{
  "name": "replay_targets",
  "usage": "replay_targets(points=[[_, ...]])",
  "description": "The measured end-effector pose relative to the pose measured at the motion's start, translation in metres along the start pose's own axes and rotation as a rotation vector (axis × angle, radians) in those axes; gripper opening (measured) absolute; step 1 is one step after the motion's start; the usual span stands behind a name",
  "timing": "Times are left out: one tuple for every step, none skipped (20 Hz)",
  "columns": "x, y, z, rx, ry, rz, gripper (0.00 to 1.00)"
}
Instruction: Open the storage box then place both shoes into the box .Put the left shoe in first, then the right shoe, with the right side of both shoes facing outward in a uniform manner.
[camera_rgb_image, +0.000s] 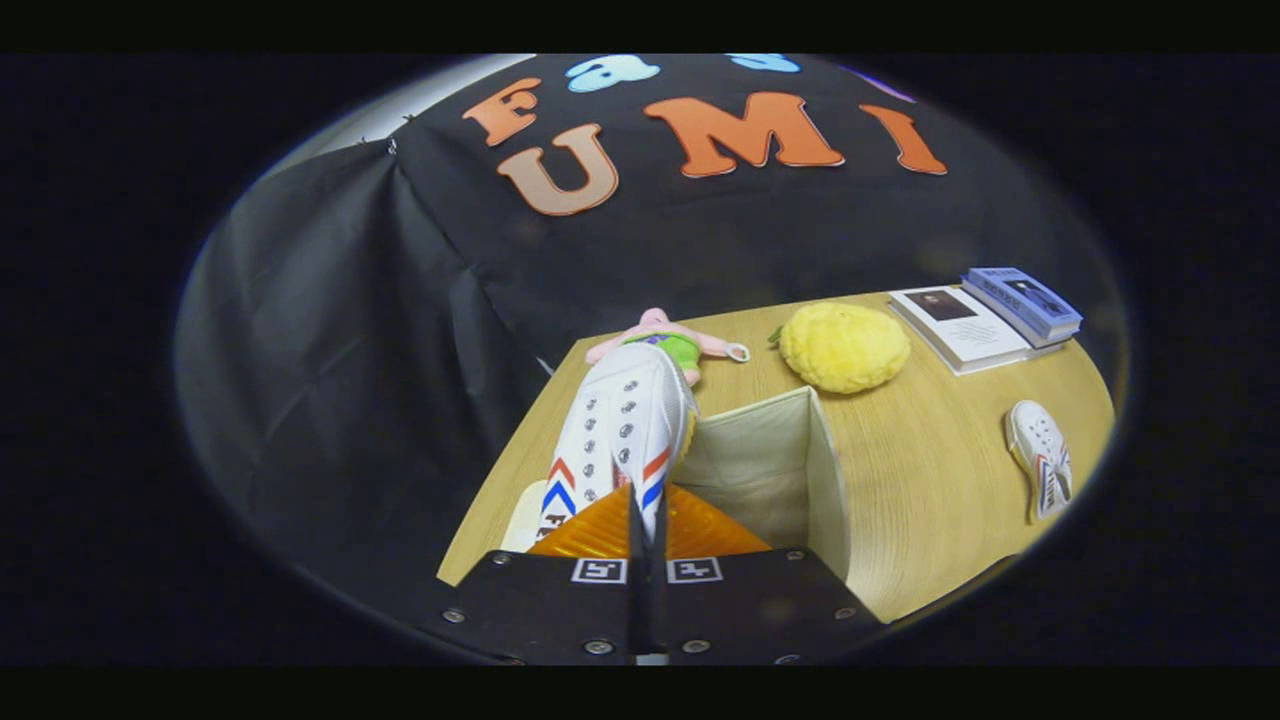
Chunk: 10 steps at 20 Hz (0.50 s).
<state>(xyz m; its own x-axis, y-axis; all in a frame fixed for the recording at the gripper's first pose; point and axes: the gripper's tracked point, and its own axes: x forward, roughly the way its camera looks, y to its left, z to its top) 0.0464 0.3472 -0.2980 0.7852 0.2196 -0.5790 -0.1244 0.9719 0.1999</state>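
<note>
My gripper (641, 505) is shut on the heel end of a white lace-up shoe (625, 425) with red and blue chevrons. The shoe stretches away from the fingers, toe pointing ahead, and hangs over the left part of the open storage box (790, 465). The box's cream fabric inside shows to the right of the shoe, and what lies in its bottom is hidden. The second white shoe (1040, 470) lies on its side on the wooden table (930, 500), well to the right of the box.
Beyond the box lie a yellow plush cushion (843, 346) and a pink doll in a green top (668, 343), partly hidden behind the held shoe. Books (985, 320) are stacked at the far right corner. A pale flap (522, 520) shows left of the fingers.
</note>
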Motion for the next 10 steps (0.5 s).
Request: replay_targets(points=[[0.001, 0.001, -0.003, -0.011, 0.006, -0.005, 0.00], [0.001, 0.000, -0.005, -0.023, 0.012, -0.011, 0.00], [-0.001, 0.002, -0.008, -0.030, 0.015, -0.016, 0.00], [-0.003, 0.004, -0.012, -0.029, 0.019, -0.016, 0.00], [-0.005, 0.004, -0.015, -0.023, 0.023, -0.013, 0.01], [-0.006, 0.002, -0.017, -0.017, 0.024, -0.014, 0.00], [-0.009, 0.001, -0.019, -0.022, 0.023, -0.018, 0.00], [-0.011, 0.001, -0.021, -0.028, 0.020, -0.022, 0.00], [-0.013, 0.003, -0.023, -0.026, 0.020, -0.023, 0.00], [-0.015, 0.004, -0.027, -0.019, 0.026, -0.018, 0.00]])
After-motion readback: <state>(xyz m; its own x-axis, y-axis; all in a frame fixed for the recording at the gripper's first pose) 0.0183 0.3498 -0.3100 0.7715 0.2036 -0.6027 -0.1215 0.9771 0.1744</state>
